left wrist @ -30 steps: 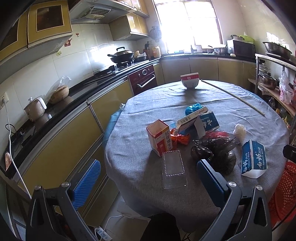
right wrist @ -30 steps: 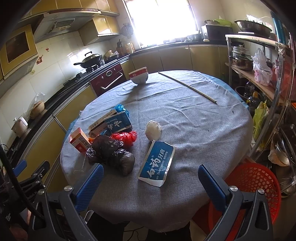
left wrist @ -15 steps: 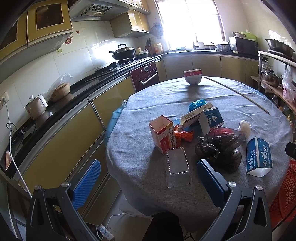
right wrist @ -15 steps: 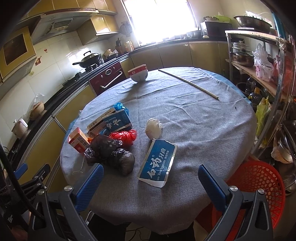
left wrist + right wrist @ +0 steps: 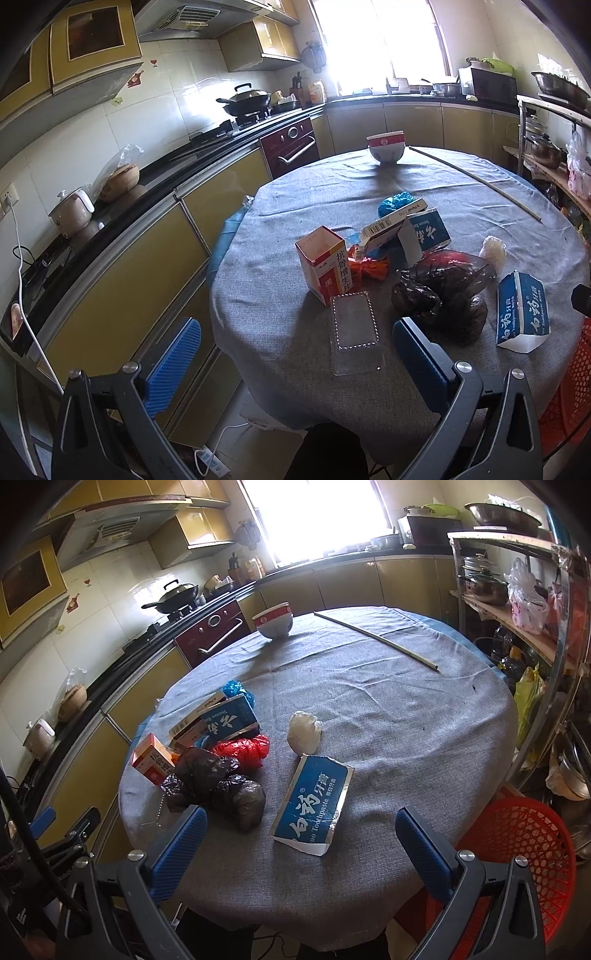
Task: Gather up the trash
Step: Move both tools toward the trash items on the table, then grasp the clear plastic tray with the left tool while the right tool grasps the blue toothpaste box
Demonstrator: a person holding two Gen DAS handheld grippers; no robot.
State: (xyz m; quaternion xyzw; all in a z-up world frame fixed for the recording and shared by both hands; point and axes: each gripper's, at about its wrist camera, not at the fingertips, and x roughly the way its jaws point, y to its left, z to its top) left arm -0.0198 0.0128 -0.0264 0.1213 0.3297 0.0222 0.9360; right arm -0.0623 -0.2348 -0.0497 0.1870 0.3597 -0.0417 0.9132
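A: Grey cloth covers your round tabletop (image 5: 406,738). Trash count: four cartons, two black bags (image 5: 221,786), one red bag (image 5: 243,751), one blue bag (image 5: 395,201), one white wad (image 5: 304,733), one clear blister tray (image 5: 355,328). One bowl (image 5: 274,622) and one stick (image 5: 376,638) lie at the far side.

B: Free room?

A: The right half of the cloth is bare; the red basket (image 5: 517,845) stands beside the near right edge.

B: And you?

A: Your left hand-held gripper (image 5: 295,362) is spread wide and empty, above the tray. Your right hand-held gripper (image 5: 301,843) is likewise released, with the blue toothpaste carton (image 5: 314,805) just ahead.
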